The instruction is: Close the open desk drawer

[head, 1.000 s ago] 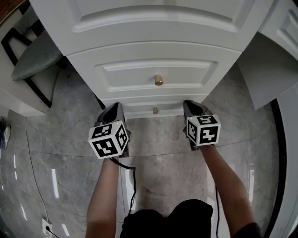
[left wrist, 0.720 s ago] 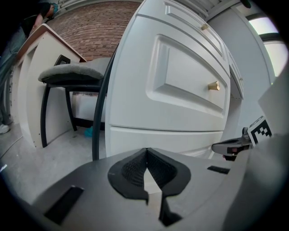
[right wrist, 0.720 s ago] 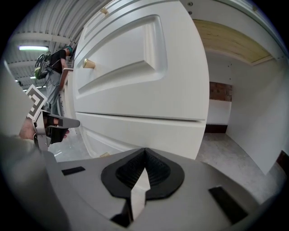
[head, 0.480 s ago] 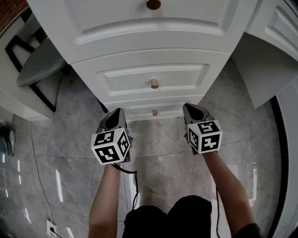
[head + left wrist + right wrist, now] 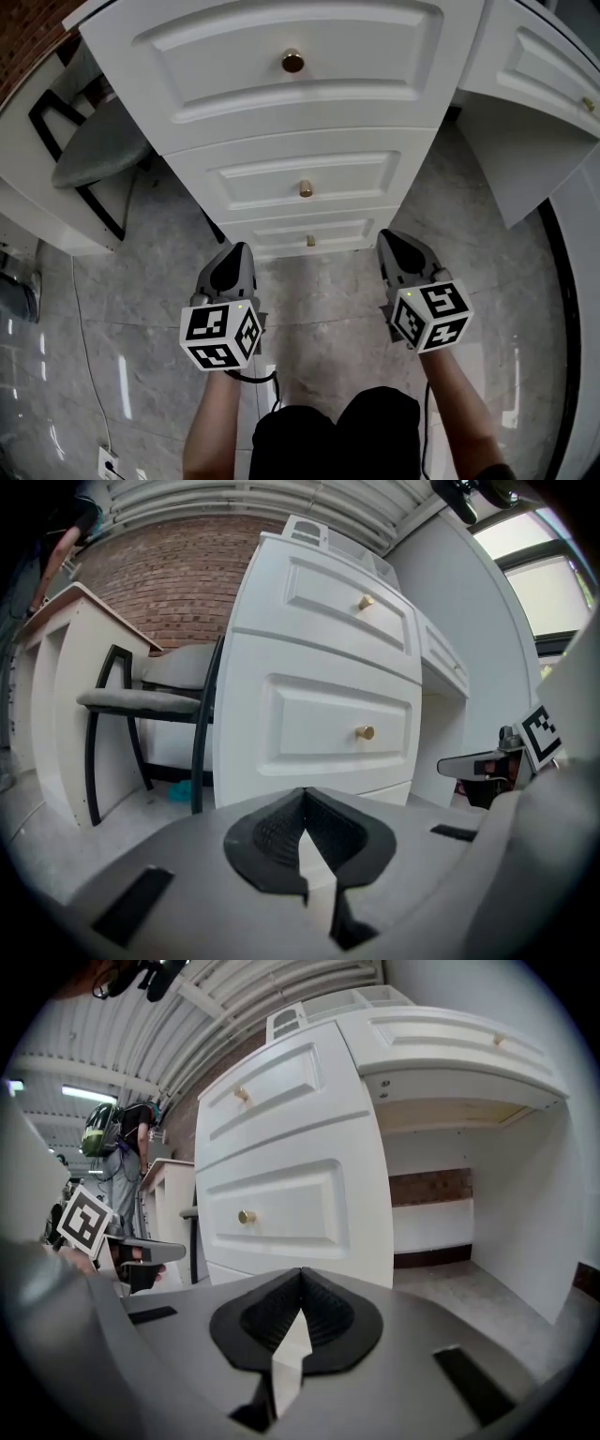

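**Floor** (image 5: pixel 319 291): grey marbled tile, glossy, with light streaks at the left.

**Desk** (image 5: pixel 525 56): white, with panelled fronts. It has a stack of three drawers and an open knee recess to the stack's right.

**Top drawer** (image 5: pixel 234 66): the highest front in the stack, with one knob at its centre.

**Middle drawer** (image 5: pixel 253 183): sits directly below the top drawer, with one knob.

**Bottom drawer** (image 5: pixel 281 232): the lowest front, just above the floor, ahead of the two grippers and between them. Its front looks in line with the middle drawer's front, and neither gripper touches it.

**Chair** (image 5: pixel 94 155): black frame and grey seat, standing just left of the drawer stack.

**Left gripper** (image 5: pixel 236 251): held low over the floor, pointing at the stack's left lower corner and apart from it. Its jaws are closed tip to tip with nothing between them.

**Right gripper** (image 5: pixel 390 238): held low over the floor, pointing at the stack's right lower corner and apart from it. Its jaws are pressed together and it holds nothing.

**Cable** (image 5: pixel 267 384): black, trailing from below the left gripper toward the person.

**Knobs** (image 5: pixel 292 62): small, round and brass-coloured, one on each drawer front.
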Tool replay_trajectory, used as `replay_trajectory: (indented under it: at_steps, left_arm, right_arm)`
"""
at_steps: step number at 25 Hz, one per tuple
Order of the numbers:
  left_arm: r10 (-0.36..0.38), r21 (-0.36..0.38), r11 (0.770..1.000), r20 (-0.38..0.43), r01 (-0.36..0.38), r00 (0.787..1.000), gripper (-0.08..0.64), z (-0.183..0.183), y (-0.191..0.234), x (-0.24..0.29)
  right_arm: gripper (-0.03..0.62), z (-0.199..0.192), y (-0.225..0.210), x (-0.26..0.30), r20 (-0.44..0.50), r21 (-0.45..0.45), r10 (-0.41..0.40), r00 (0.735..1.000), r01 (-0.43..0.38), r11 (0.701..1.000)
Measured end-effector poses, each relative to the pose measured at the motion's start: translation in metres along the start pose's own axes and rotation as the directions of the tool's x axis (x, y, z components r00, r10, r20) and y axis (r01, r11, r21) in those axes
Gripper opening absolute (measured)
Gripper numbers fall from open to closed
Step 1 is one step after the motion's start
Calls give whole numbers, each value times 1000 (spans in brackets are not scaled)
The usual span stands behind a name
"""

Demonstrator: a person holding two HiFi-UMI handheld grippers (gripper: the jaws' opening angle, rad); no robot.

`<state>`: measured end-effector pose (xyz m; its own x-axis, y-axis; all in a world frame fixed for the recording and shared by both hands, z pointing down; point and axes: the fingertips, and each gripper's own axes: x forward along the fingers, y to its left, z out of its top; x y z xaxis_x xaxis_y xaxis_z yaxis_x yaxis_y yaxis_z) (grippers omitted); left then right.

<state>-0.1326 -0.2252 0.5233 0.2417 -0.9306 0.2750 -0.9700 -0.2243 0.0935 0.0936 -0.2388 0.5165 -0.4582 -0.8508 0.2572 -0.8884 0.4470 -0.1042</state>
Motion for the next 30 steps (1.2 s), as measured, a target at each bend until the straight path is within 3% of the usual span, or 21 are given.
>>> replay_trajectory:
  at_steps: [5, 12, 19, 30]
  left_arm:
    - [3, 34, 999, 52, -5, 999, 9, 27, -10, -25]
    - [12, 7, 1000, 118, -13, 993, 9, 51, -15, -38]
    - [14, -32, 999, 120, -11, 993, 9, 45, -18, -45]
    - [-8, -15, 1000, 119, 10, 993, 9, 38, -17, -48]
  right_arm:
    - [5, 38, 12, -24, 86, 31, 20, 996, -23, 999]
    - [5, 75, 27, -43, 184, 16, 60, 981, -65, 998]
    - [5, 70, 38, -44, 200, 17, 54, 978, -59, 998]
    - [5, 67, 52, -35, 195, 20, 59, 979, -64, 998]
